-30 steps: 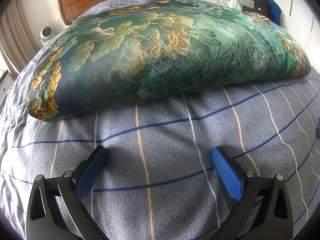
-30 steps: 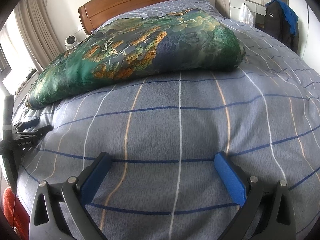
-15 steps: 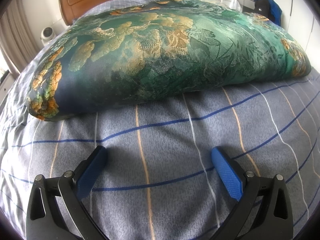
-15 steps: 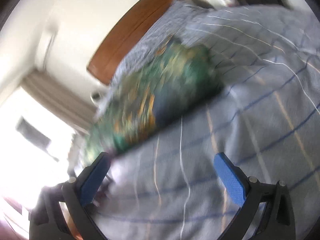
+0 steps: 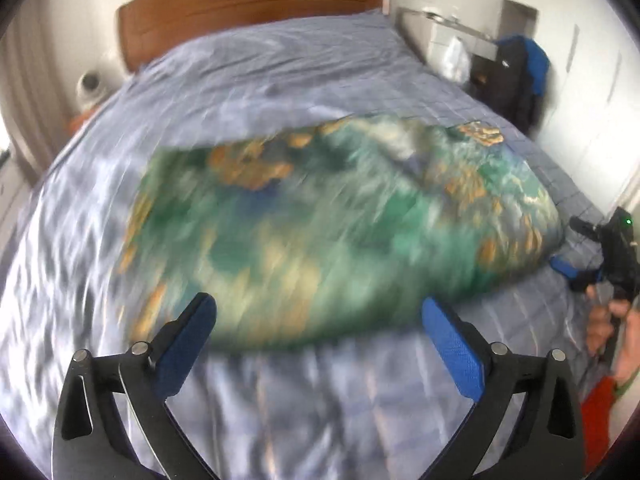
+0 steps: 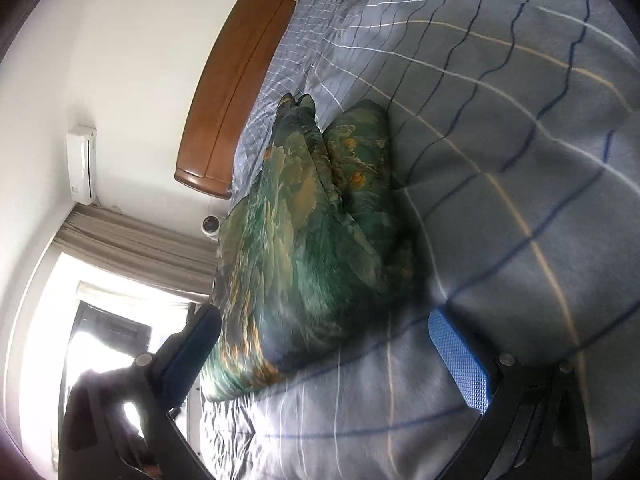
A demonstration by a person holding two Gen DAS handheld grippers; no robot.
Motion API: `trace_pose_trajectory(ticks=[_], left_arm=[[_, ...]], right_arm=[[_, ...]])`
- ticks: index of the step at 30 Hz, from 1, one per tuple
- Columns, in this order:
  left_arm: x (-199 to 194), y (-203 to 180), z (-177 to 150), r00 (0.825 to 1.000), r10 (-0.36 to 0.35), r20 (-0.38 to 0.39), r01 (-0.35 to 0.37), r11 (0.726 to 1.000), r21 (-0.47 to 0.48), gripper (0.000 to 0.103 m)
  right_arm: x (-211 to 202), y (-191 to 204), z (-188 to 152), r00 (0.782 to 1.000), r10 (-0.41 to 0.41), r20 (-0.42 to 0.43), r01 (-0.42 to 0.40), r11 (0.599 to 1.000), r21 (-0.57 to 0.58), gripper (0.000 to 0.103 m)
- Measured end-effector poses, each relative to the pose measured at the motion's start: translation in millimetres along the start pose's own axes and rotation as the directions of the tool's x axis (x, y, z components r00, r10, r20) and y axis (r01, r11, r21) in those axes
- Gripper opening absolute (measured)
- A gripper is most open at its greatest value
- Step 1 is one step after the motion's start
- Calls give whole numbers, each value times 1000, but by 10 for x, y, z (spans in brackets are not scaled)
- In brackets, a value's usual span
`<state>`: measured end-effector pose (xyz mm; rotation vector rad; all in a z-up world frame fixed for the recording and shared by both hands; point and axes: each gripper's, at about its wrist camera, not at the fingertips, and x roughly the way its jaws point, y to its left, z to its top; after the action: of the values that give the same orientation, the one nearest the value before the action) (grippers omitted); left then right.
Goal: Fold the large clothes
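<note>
A folded green quilt with gold flower patterns (image 5: 340, 232) lies across the grey checked bed cover (image 5: 248, 80), blurred by motion in the left wrist view. My left gripper (image 5: 320, 340) hangs open above the bed, short of the quilt's near edge, with nothing between its blue pads. In the right wrist view the picture is rolled sideways and looks along the quilt (image 6: 312, 248) from its end. My right gripper (image 6: 324, 356) is open and empty, one finger on each side of the quilt's near corner. That right gripper (image 5: 568, 248) also shows at the quilt's right end, held by a hand (image 5: 604, 324).
A wooden headboard (image 5: 248, 4) closes the far end of the bed. A dark and blue jacket (image 5: 520, 76) and a white cabinet (image 5: 444, 48) stand at the far right. A small fan (image 5: 90, 84), curtains (image 6: 136, 244), a bright window (image 6: 104, 344) and a wall air conditioner (image 6: 82, 164) are on the left side.
The left gripper has risen and pulled back, now looking down on the whole quilt. The right gripper has swung to the quilt's right end and rolled sideways. Both stay open.
</note>
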<state>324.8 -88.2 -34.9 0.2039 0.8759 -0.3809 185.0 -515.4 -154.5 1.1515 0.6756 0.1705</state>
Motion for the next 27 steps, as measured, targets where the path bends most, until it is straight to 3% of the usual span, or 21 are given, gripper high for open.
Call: trace_pose_trajectory(ticks=[2,4,6,9,12,15,18,20,22,24,27], left_arm=[[278,-213,134,999,47,-12,-46,997,55,103],[729,-385,171,990,112,-90,-101,987,127,103],[1215,-572,74,962,209,-174,-166,958,235,103],[1172,-639,93,961,232,-149,-183,941,284,103],[786,-527,333,988,120,-93,-96,970,223,103],[706,-380,696,990,127,-55,-117,981,156,103],[1063,-268,1019,975,209,-71,-201,973,116,103],[1530,-203,1091,952,261,-162,-248,964,99,103],[1830,-188,1000,936,252,-247,-238,967,87,103],[1728,-188,950,948,246,-204,-237,969,68,101],[1258,-154,843,973,187,-135,-182,982,52,101]], right_arm=[[54,-4,-9,1000,14,10,-14,1000,4,103],[85,7,-15,1000,17,11,-17,1000,-3,103],[100,5,-8,1000,15,0,-15,1000,-10,103],[120,1,21,999,17,-28,-17,1000,-3,103],[138,-2,79,998,40,-58,-40,999,6,103],[167,15,96,995,60,-82,-60,998,-1,103],[268,38,128,993,71,-96,-73,997,-14,103],[310,38,103,992,72,-105,-74,997,-21,103],[339,39,89,991,59,-118,-63,997,-32,103],[346,32,93,989,58,-134,-63,998,-31,103],[319,8,147,983,92,-157,-94,996,-3,103]])
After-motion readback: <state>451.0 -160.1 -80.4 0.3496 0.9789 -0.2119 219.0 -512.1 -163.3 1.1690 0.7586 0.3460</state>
